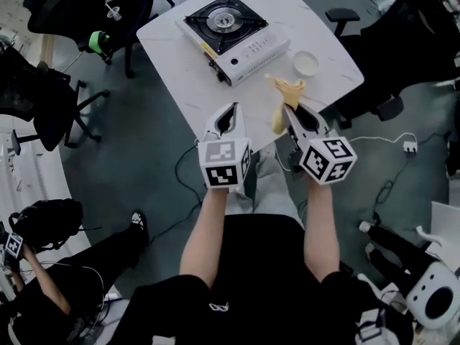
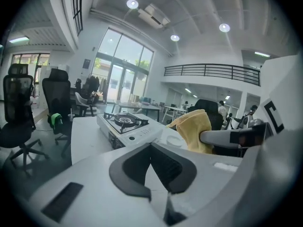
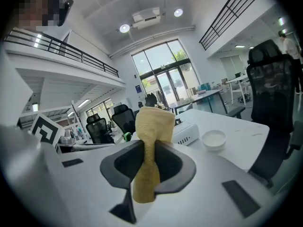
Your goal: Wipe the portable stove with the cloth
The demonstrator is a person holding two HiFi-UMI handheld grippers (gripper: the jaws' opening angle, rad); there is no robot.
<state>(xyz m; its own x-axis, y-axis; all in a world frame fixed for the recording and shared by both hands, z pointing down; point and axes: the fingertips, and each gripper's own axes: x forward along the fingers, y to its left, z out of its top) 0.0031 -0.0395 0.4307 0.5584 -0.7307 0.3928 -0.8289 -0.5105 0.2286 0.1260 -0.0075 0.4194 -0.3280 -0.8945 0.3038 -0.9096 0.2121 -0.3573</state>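
Pinching the yellow cloth (image 3: 149,141) between its jaws, the right gripper (image 3: 152,167) is hovering at the table's (image 1: 194,85) near edge. Only the right gripper view is showing the fold passing through the pads. Left gripper (image 2: 158,171) is holding its jaws together with nothing between them. Head view is showing the portable stove (image 1: 230,31) sitting toward the far left corner, well apart from the cloth. Small bowl (image 1: 305,63) is sitting near the right edge, its inside showing plain white.

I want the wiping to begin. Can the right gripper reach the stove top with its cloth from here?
Probably yes. The right gripper holds the yellow cloth at the table's near edge; the stove lies ahead with bare table between, the small bowl off to the side.
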